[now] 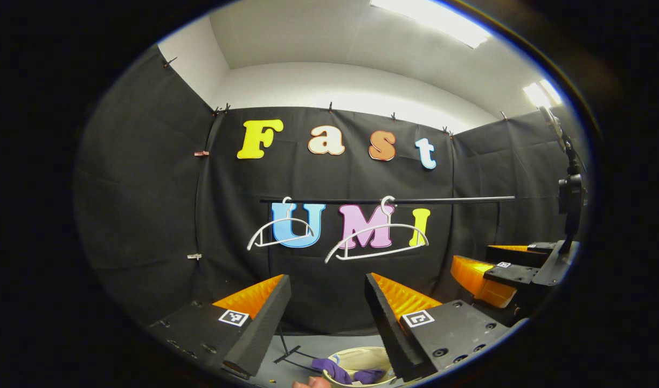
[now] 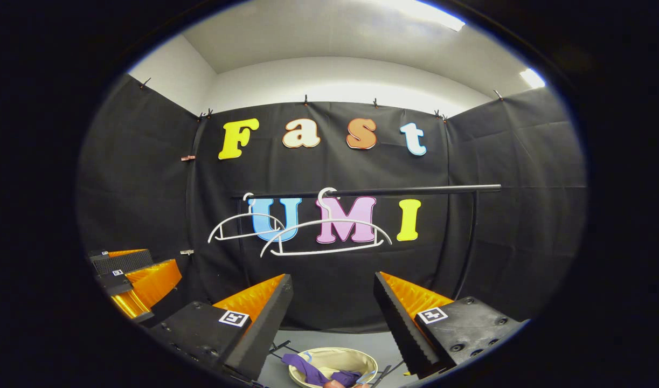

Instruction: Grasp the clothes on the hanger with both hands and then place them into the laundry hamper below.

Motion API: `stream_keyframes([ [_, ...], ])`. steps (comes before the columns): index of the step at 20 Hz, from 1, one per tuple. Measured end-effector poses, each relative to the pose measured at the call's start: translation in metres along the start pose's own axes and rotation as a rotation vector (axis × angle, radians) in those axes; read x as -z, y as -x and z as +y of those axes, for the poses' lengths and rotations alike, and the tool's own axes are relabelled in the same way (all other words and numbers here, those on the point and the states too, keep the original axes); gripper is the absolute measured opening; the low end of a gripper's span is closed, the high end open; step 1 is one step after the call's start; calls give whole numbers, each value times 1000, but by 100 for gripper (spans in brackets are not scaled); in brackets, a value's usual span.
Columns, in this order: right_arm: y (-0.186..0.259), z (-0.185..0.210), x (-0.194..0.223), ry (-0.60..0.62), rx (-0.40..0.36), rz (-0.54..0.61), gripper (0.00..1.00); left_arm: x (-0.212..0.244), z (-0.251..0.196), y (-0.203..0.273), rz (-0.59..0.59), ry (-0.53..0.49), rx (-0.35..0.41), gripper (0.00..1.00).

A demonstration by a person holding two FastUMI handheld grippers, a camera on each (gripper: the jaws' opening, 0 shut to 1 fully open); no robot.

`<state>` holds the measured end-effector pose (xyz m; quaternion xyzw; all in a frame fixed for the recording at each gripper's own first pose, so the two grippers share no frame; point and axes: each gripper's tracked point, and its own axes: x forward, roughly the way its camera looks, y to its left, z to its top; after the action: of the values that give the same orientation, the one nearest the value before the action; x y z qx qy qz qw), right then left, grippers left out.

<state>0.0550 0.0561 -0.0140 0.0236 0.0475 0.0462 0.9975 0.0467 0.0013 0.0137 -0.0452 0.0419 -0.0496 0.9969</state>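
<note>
We see the purple clothes [image 1: 340, 371] lying in the cream hamper [image 1: 361, 357] on the floor, low and near us. Above it our left hand-held gripper [image 1: 324, 318] is released, fingers wide apart, grasping nothing. Our right hand-held gripper [image 2: 332, 318] is released too. Far off, two bare white hangers [image 2: 324, 234] hang on the rail [image 2: 394, 191].
</note>
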Motion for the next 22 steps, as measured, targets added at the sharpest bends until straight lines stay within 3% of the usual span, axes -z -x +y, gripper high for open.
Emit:
stream_keyframes([
  [22, 8, -2, -6, 2, 1, -24, 97, -2, 1, 7, -2, 0, -8, 88],
])
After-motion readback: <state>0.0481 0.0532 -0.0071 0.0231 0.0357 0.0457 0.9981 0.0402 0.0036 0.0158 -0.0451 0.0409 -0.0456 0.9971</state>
